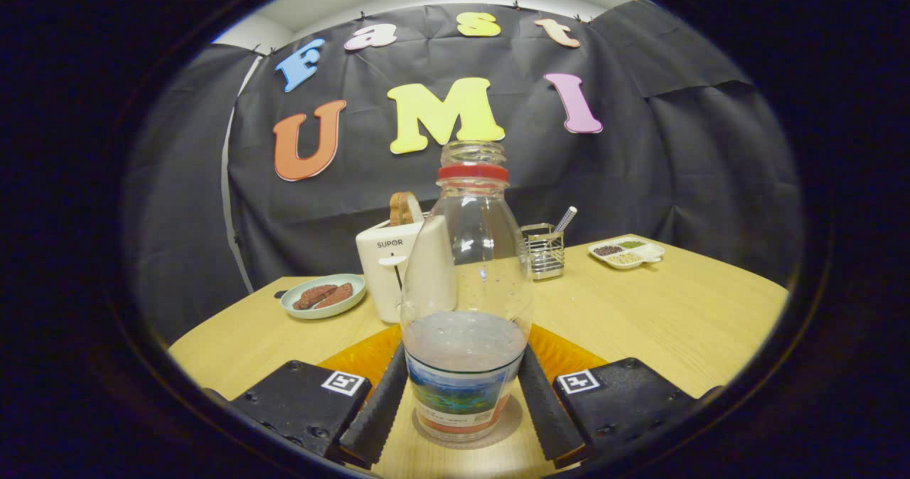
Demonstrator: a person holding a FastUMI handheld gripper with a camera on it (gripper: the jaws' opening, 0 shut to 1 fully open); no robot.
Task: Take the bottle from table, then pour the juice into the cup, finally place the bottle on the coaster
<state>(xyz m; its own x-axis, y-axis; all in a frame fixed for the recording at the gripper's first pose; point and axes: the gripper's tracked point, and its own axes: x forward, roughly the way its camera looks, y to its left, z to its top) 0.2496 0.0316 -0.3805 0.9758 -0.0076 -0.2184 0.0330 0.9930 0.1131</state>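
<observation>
Wooden table (675,301) is holding the bottle (466,301) upright, and the gripper (463,401) is clamping it low with both fingers. Looks like the grab step; lifting it straight is coming next, orange mat (561,354) behind.

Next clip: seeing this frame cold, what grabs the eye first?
The clear bottle dominates, upright and uncapped between the tongs, whose fingers press its labelled base; it seems to stand on a round coaster. Behind it sit a white toaster holding bread and a pale plate of brown pieces.
</observation>
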